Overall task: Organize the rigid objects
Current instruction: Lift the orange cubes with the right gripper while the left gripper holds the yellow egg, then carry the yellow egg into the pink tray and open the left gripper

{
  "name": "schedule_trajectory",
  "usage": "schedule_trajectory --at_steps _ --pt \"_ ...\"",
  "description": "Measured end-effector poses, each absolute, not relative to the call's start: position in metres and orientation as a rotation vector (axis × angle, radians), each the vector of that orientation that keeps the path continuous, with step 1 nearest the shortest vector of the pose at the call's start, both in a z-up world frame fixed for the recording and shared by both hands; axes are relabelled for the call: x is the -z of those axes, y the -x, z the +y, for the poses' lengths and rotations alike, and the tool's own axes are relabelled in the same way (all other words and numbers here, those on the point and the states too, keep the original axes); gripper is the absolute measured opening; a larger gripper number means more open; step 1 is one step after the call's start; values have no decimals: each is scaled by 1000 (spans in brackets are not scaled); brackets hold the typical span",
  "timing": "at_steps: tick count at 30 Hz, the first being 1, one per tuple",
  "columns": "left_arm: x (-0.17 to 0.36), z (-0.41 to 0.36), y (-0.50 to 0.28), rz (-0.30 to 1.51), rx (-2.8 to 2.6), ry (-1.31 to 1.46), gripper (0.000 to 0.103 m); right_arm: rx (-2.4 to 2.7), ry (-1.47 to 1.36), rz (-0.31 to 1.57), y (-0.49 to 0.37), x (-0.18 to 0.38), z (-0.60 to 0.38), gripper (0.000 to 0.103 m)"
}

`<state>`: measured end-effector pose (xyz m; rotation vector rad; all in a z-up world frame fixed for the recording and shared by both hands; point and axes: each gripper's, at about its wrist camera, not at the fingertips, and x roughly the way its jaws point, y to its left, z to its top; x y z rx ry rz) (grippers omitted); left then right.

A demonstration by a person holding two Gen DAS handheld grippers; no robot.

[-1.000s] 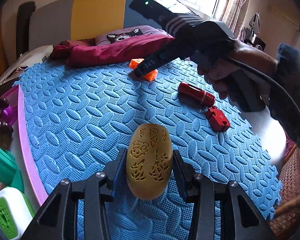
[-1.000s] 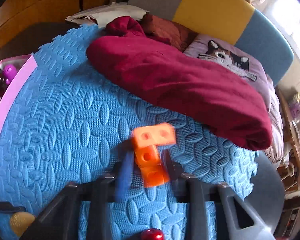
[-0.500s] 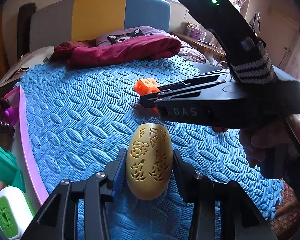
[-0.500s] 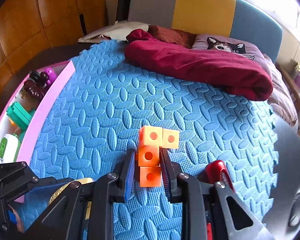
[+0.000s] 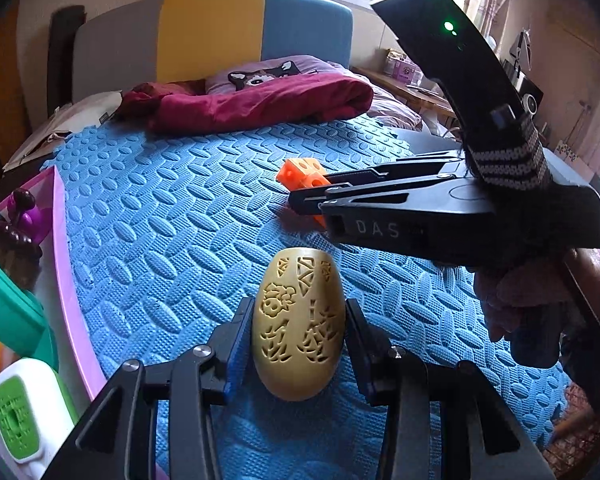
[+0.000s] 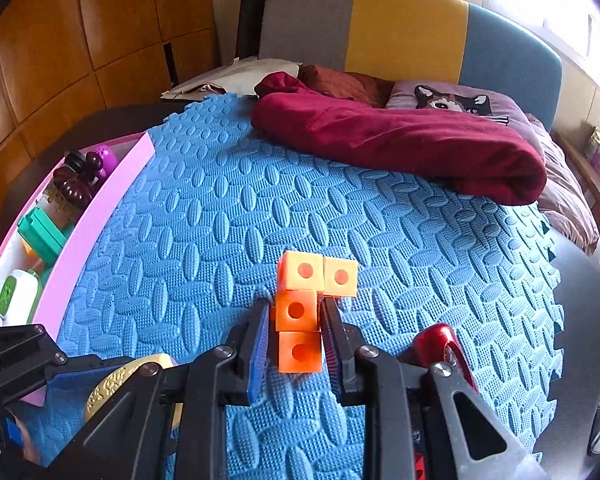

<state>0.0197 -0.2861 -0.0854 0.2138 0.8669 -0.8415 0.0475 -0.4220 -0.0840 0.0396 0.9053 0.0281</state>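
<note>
Carried nearer the egg [image 5: 298, 330], right gripper [image 5: 306, 200], marked "DAS", clamps orange cubes [image 6: 300, 316].

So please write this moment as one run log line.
left gripper: shut on gold egg | right gripper: shut on orange cube piece | mat

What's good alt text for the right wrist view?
The right tool is shut on an orange block piece over a blue foam mat. A red cylinder lies to its right, a pink-edged bin of toys runs along the mat's left side, and a maroon blanket lies behind.
</note>
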Motion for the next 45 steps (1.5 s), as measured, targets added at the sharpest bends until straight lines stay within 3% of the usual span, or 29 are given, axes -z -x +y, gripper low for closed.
schedule_trajectory --at_steps 45 --pt "0 -222 9 713 776 -139 44 -22 -47 868 -45 92 -421 27"
